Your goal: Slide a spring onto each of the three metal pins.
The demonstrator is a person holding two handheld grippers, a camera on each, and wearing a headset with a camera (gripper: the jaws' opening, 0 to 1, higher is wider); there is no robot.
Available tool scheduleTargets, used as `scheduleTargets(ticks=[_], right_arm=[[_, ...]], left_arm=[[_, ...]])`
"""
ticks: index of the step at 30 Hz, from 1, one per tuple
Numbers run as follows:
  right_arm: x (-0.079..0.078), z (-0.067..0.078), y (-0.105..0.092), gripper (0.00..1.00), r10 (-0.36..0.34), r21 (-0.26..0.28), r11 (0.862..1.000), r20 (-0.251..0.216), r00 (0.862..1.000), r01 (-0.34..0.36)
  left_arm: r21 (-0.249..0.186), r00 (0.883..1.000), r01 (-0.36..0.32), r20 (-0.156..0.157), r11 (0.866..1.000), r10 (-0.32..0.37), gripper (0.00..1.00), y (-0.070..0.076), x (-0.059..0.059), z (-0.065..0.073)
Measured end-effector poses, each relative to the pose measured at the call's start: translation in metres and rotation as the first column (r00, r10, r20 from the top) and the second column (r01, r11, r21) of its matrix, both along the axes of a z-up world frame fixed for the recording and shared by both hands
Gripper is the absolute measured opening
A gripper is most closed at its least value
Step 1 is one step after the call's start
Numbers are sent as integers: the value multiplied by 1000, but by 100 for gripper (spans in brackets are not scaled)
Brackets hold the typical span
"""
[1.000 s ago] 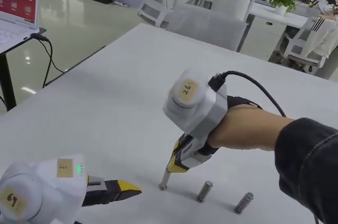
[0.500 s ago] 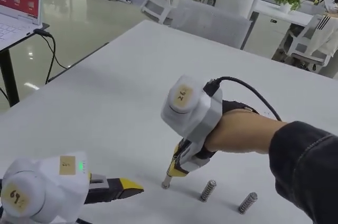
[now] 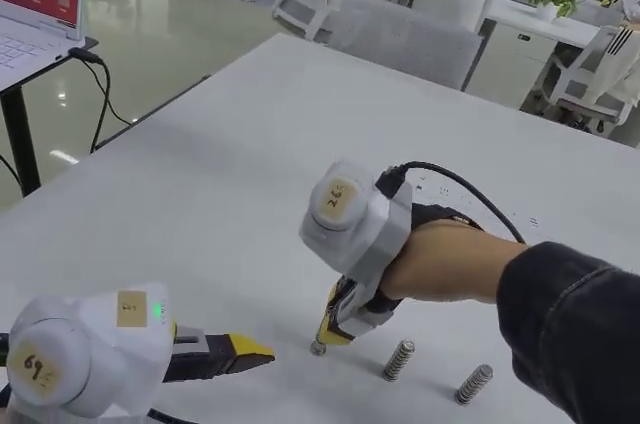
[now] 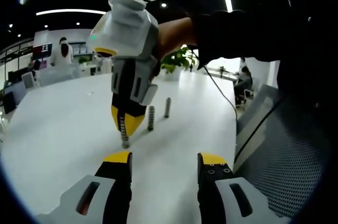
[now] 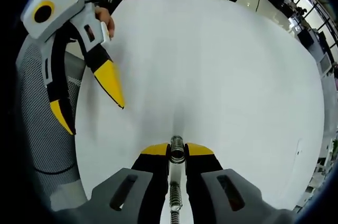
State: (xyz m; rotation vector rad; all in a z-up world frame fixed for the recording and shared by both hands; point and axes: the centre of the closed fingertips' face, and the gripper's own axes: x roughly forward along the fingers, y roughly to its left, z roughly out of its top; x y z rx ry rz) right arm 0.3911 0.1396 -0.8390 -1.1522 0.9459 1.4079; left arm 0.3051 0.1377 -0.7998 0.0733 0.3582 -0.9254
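At the white workbench (image 3: 200,184), the right gripper (image 3: 335,324), jaws shut tight on a spring (image 5: 177,150), has sunk lower than a second ago. Only the foot of the pin (image 3: 318,348) shows, so this spring looks nearly seated. At its three o'clock stand a second spring (image 3: 398,359) and a third spring (image 3: 474,383), apparently already on pins. At nine o'clock the left gripper (image 4: 163,158) waits, jaws wide and empty. The count is three springs and one bare pin.

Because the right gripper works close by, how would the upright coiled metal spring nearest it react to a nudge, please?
The upright coiled metal spring stands tall and narrow on the white table, so it probably tips easily. Being round, it would likely roll afterwards.
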Motion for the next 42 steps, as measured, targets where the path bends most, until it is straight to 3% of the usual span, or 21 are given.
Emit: scheduleTargets(ticks=[27,42], right_arm=[[-8,-15,-6,11,-7,-18,1000,-30,1000,6],[-6,-4,-16,22,-35,25,999,-23,999,35]], left_arm=[[1,1000,-7,-5,1000,7,43,1,0,0],[9,1000,-12,-5,1000,12,45,1,3,1]])
